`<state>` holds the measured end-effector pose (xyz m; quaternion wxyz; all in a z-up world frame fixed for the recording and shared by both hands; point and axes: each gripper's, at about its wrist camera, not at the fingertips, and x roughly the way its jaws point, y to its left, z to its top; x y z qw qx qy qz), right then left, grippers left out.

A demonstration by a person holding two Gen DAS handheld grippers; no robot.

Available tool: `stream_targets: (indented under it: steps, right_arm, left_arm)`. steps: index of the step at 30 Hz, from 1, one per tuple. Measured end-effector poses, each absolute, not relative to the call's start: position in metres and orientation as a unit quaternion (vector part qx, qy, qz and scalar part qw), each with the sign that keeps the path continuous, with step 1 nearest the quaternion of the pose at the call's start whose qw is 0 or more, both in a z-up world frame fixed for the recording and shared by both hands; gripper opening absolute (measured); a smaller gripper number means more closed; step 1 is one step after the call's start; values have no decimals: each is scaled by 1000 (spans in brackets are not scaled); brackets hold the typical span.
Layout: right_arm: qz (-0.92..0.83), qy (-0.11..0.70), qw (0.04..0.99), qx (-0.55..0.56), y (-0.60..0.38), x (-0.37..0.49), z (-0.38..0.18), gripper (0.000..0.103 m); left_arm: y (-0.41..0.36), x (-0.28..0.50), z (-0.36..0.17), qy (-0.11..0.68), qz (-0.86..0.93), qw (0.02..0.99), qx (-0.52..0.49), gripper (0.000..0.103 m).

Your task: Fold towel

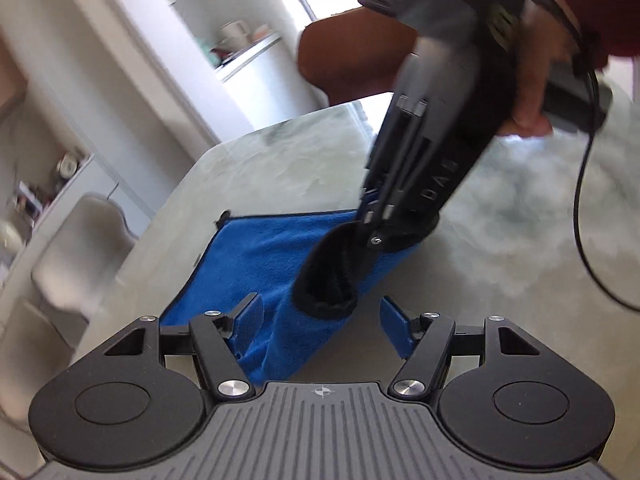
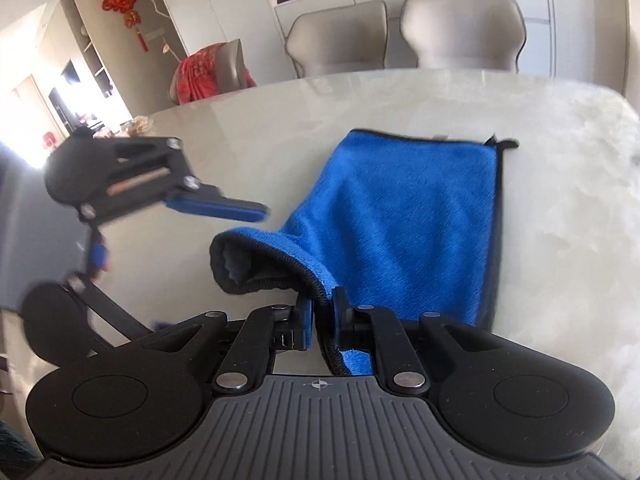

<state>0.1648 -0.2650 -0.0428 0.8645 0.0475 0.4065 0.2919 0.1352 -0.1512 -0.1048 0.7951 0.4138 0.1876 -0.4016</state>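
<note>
Near the table's [image 2: 280,120] far edge the towel [image 2: 412,216] lies; your right gripper [image 2: 323,312] pinches its hem, left gripper [image 1: 320,312] released. Lift evenly.

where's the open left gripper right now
In the right wrist view the left gripper hangs open at the left, above the marble table, beside the lifted black-edged corner of the blue microfibre towel.

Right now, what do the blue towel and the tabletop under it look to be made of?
Blue towel with black edging: soft plush microfibre by its look, with matte fuzzy nap and stitched trim. Pale tabletop: probably polished marble or a stone-look slab, given its cloudy veining and glossy window reflections.
</note>
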Motion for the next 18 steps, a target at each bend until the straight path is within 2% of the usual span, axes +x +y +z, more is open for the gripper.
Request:
stream_targets:
  steps: [1, 2, 3, 5, 7, 9, 18]
  right_arm:
    - [290, 406, 865, 48, -265, 164, -43, 10]
    - [288, 405, 866, 48, -266, 164, -43, 11]
    - [285, 404, 868, 46, -266, 163, -43, 11]
    - [279, 403, 871, 39, -268, 160, -43, 13]
    - [277, 402, 873, 14, -267, 154, -43, 18]
    - [269, 399, 876, -21, -264, 148, -44, 30]
    - [216, 375, 893, -124, -257, 119, -54, 30]
  left_arm:
    - [-156, 138, -110, 188, -406, 789, 422, 60]
    - [-158, 142, -112, 199, -408, 785, 421, 49]
    - [-160, 147, -114, 208, -409, 784, 418, 31]
    - [-160, 165, -116, 243, -411, 789, 386, 14]
    - [-153, 174, -114, 259, -409, 800, 355, 11]
    - [-148, 182, -109, 269, -403, 808, 335, 10]
    - [-136, 188, -89, 290, -399, 824, 277, 10]
